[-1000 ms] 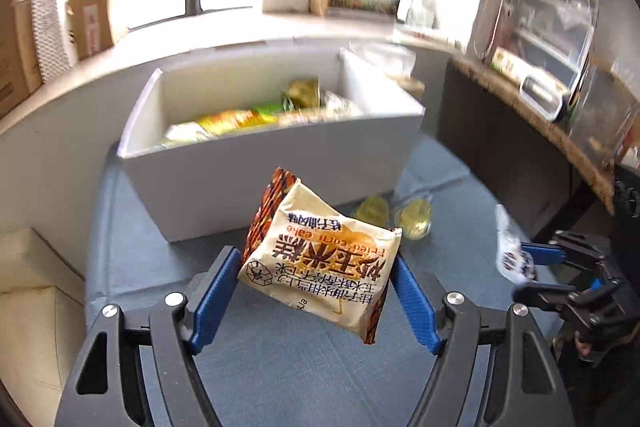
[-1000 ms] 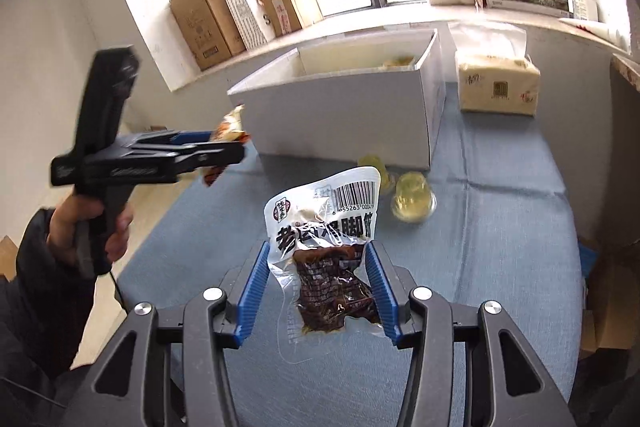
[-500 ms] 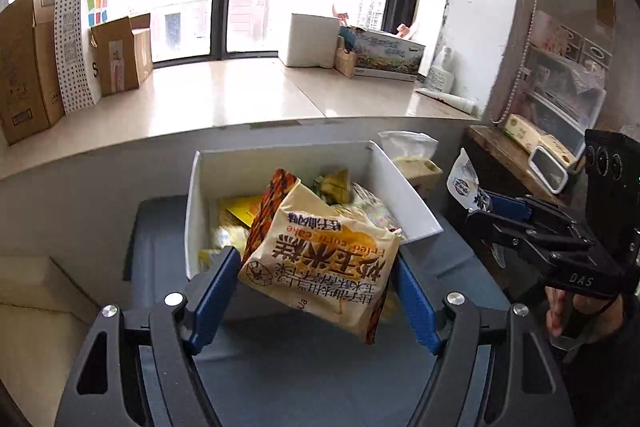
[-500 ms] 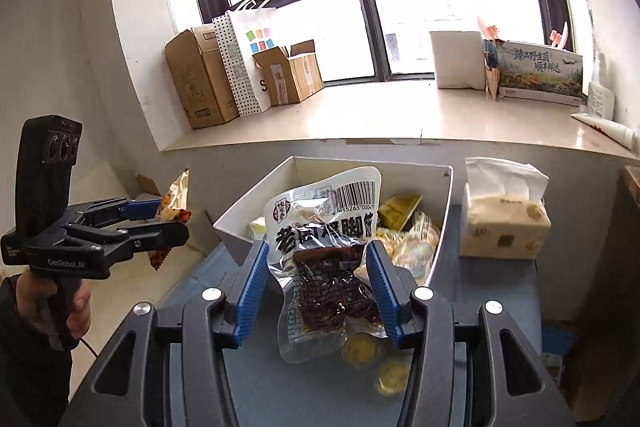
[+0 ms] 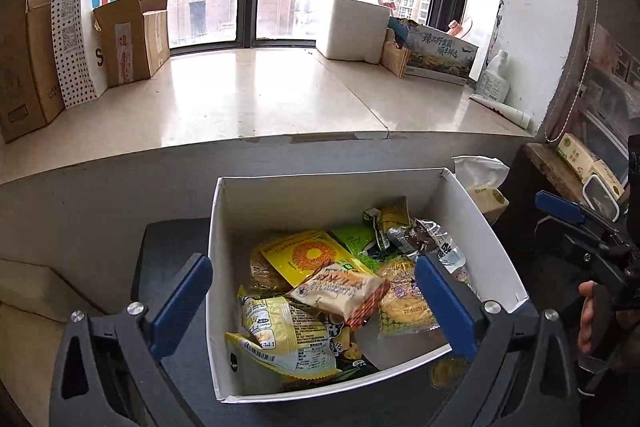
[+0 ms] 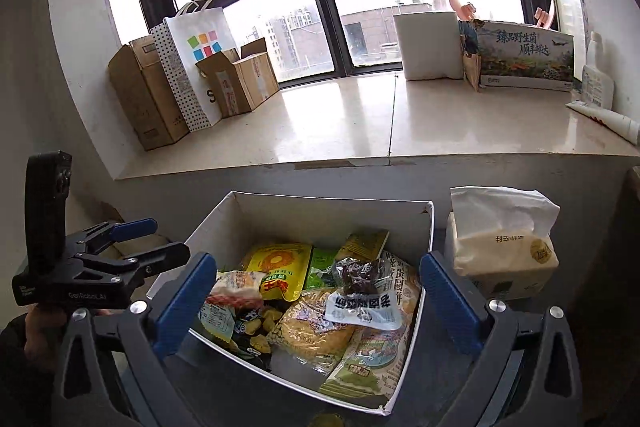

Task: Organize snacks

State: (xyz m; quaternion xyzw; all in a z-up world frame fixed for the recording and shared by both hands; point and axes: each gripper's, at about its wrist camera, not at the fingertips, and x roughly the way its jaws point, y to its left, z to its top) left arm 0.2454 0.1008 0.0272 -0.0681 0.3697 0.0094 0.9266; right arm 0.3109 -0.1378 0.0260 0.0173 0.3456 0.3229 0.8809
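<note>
Two grippers hang over the white box [image 5: 224,267] of snacks, and both are opening, nothing between the blue fingers of either. Nearest in the left wrist view, the left gripper [image 5: 316,303] spreads wide across the box's near rim; under it lies the orange corn-cake packet [image 5: 340,291], on top of the pile. In the right wrist view the right gripper [image 6: 316,303] stands equally wide, and the clear pouch of dark meat [image 6: 360,291] rests on the heap towards the box's right side. Beside the box to the right sits a tissue pack [image 6: 504,247]; farther off, cardboard boxes [image 6: 152,95] and a spotted paper bag [image 6: 192,63] line the window sill [image 6: 360,123].

My reading: this is the drop-off step, both packets landed in the box. A yellow jelly cup [image 5: 446,371] shows on the blue cloth just outside the near rim, so the next move likely calls for pulling back, lowering to the cloth, and closing gently on that small round cup.
</note>
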